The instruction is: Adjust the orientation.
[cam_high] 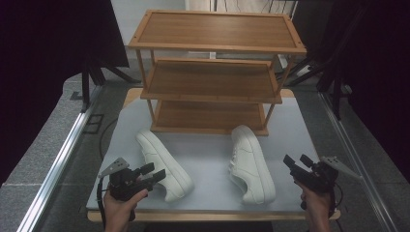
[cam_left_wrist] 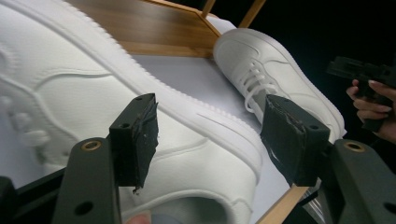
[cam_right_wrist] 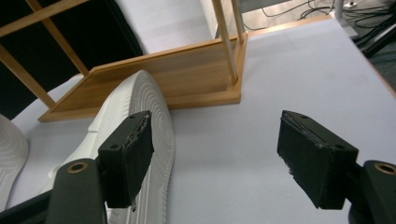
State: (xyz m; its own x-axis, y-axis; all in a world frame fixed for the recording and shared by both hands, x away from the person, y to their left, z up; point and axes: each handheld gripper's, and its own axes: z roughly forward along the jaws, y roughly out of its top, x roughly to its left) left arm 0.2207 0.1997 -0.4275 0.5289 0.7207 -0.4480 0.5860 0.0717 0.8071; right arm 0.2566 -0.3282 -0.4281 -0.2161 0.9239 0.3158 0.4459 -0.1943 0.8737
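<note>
The left gripper (cam_high: 153, 174) has its 2 black jaws spread wide, holding nothing, just beside the heel of the left white leather sneaker (cam_high: 162, 163) on the pale grey table top (cam_high: 208, 154). The right gripper (cam_high: 299, 163) is likewise spread wide and empty, hovering near the right white leather sneaker (cam_high: 250, 162) without touching it. Both shoes lie in front of the 3-tier wooden shoe rack (cam_high: 212, 72).

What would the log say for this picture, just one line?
left hand-held gripper: open, beside left shoe | right hand-held gripper: open, beside right shoe | rack: bare
</note>
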